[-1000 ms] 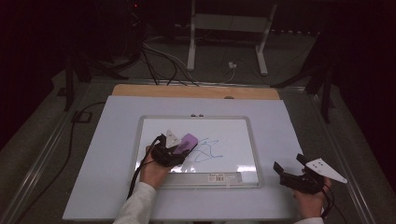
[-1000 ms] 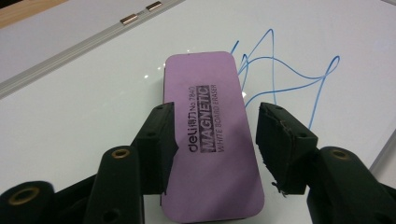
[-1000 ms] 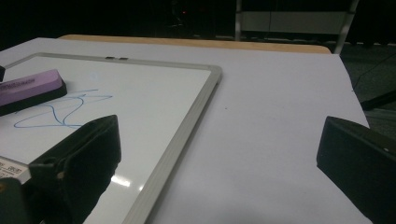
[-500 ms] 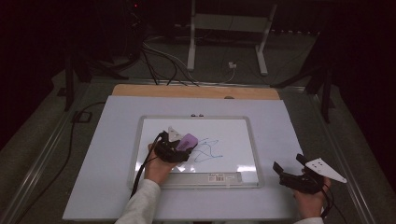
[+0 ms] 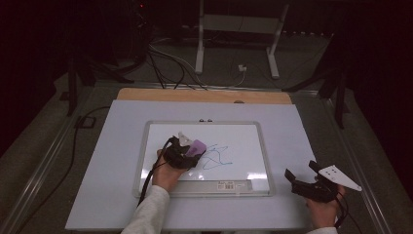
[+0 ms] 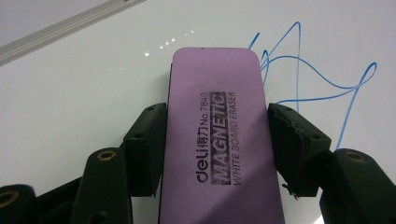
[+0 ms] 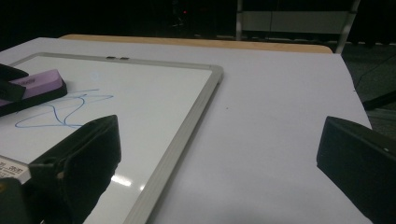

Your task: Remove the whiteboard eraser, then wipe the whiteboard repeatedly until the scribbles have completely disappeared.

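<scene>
Purple magnetic whiteboard eraser (image 6: 218,140) sits lengthwise between the jaws of the left hand-held gripper (image 5: 187,155), its printed back facing up, presumably so that its wiping face lies flat on the whiteboard (image 5: 243,134). In the left gripper view the right pad (image 6: 292,140) and the left pad (image 6: 149,144) flank the eraser's long sides; the jaws have just been closing on it after a brief widening, and the pads look to be touching, so I judge it a light pinch rather than a hard clamp. Holding it across the narrow width leaves the front end free to lead into the ink.

That ink, a blue scribble (image 5: 218,158), lies at about three o'clock from the eraser in the high view, just beside and partly ahead of it, near the middle of the board. So the eraser is parked at the edge of the marks, ready to sweep over them.

The whiteboard rests flat on the pale worktop (image 5: 107,161), its barcode label at the six o'clock edge.

The right hand-held gripper (image 5: 304,180) waits on the worktop at four o'clock from the board, well apart from the scribble. Its jaws stand wide apart with nothing between them, as the right gripper view shows; it seems kept clear so the wiping arm has room.
</scene>
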Motion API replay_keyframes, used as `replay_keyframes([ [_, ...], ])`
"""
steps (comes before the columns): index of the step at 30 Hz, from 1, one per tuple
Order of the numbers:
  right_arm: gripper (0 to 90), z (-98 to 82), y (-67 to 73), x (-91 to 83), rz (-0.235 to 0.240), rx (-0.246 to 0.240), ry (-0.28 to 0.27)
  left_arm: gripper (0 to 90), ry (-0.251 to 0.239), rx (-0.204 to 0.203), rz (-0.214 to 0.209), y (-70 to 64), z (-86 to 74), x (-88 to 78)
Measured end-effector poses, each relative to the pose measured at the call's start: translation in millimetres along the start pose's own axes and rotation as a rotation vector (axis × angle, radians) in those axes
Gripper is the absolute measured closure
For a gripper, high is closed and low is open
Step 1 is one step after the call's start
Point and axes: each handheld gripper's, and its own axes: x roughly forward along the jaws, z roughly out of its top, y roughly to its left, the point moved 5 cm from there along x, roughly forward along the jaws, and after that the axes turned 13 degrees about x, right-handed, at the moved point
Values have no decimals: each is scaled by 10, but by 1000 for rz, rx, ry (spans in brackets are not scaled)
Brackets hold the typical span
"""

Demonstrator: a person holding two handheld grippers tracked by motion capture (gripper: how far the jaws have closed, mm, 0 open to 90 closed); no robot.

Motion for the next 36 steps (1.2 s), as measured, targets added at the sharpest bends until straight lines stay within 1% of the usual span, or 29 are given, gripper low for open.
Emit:
replay_keyframes([
  [3, 1, 0, -2, -1, 0, 0, -1, 420, -1, -5, -3, 8, -2, -2],
  [12, 1, 1, -11, -2, 0, 4, -1, 420, 7, -19, 7, 64, -23, -18],
  [19, 1, 1, -15, 1, 0, 8, -1, 420, 7, -19, 6, 68, -32, -25],
  [22, 1, 3, -19, -9, -2, 0, -3, 420, 9, -15, 9, 68, -34, -26],
  [36, 1, 1, -16, -3, -1, 3, -1, 420, 8, -16, 20, 52, -25, -13],
])
